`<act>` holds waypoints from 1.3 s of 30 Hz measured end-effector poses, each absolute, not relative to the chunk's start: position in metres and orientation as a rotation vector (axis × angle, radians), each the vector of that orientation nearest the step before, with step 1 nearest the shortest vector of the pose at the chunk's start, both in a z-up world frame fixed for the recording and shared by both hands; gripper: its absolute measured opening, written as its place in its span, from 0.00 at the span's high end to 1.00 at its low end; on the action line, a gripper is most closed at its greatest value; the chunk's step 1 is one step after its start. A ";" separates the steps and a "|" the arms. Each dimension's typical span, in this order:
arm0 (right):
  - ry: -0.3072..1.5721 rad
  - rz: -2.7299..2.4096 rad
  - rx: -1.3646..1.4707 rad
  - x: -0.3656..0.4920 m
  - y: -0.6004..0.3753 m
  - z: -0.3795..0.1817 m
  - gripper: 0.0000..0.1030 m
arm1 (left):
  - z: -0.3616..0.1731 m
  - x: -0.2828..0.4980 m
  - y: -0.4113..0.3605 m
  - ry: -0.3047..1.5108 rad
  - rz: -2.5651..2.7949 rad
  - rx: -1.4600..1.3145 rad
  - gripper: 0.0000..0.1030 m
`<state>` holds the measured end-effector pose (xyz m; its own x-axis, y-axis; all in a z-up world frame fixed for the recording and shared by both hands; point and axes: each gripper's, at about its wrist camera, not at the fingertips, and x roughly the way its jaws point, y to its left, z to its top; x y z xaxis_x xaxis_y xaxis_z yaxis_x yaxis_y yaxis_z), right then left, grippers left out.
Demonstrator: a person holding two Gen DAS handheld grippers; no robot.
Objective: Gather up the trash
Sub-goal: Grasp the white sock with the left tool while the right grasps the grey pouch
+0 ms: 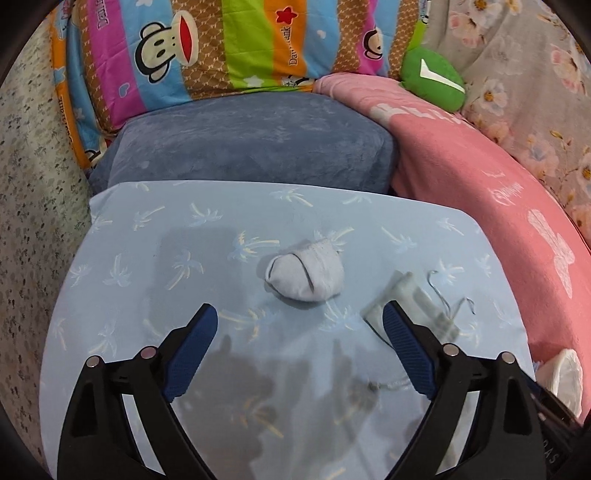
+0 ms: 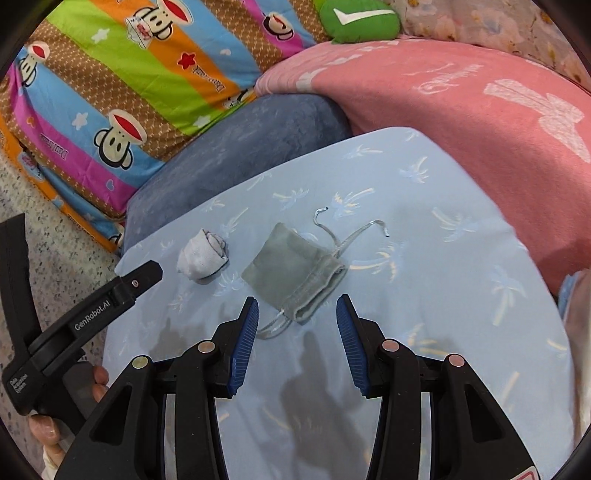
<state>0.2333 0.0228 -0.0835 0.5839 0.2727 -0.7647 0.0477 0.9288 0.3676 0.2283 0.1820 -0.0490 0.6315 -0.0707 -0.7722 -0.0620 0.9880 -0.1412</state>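
Observation:
A crumpled pale grey wad (image 1: 304,271) lies on a light blue palm-print pillow (image 1: 184,229); it also shows in the right wrist view (image 2: 201,258). A grey-green drawstring pouch (image 2: 295,275) with silver cords lies to its right, blurred in the left wrist view (image 1: 413,302). My left gripper (image 1: 299,321) is open and empty, just short of the wad; its finger also shows in the right wrist view (image 2: 136,282). My right gripper (image 2: 297,310) is open and empty, its tips at the pouch's near end.
A dark blue cushion (image 1: 255,140) sits behind the pillow, a striped monkey-print quilt (image 1: 207,48) further back. A pink blanket (image 2: 461,99) lies to the right with a green plush (image 2: 358,20). A white object (image 1: 563,373) sits at the pillow's right edge.

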 end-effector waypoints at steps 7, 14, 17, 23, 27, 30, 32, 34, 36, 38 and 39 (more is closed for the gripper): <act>0.990 0.126 0.358 0.270 0.036 -0.114 0.57 | -0.076 0.264 0.183 0.937 0.006 -0.199 0.15; 1.005 0.111 0.353 0.283 0.038 -0.135 0.57 | -0.093 0.279 0.183 0.962 -0.005 -0.228 0.30; 0.990 0.102 0.315 0.284 0.043 -0.135 0.57 | -0.099 0.280 0.184 0.984 -0.033 -0.243 0.41; 0.982 0.050 0.275 0.280 0.041 -0.137 0.78 | -0.096 0.271 0.180 0.969 -0.052 -0.214 0.58; 0.994 0.051 0.301 0.272 0.033 -0.138 0.89 | -0.095 0.258 0.180 0.976 -0.064 -0.213 0.60; 1.007 0.055 0.295 0.263 0.034 -0.138 0.97 | -0.093 0.247 0.178 0.982 -0.069 -0.217 0.60; 1.012 0.060 0.296 0.253 0.033 -0.138 0.98 | -0.091 0.240 0.176 0.986 -0.074 -0.217 0.61; 1.016 0.066 0.307 0.241 0.032 -0.137 0.98 | -0.089 0.230 0.175 0.989 -0.082 -0.221 0.61; 1.016 0.070 0.324 0.229 0.028 -0.136 0.98 | -0.087 0.221 0.172 0.991 -0.086 -0.220 0.61; 1.011 0.070 0.339 0.218 0.023 -0.133 0.98 | -0.084 0.211 0.169 0.990 -0.090 -0.220 0.61; 1.008 0.072 0.346 0.211 0.020 -0.131 0.98 | -0.083 0.206 0.168 0.991 -0.095 -0.225 0.61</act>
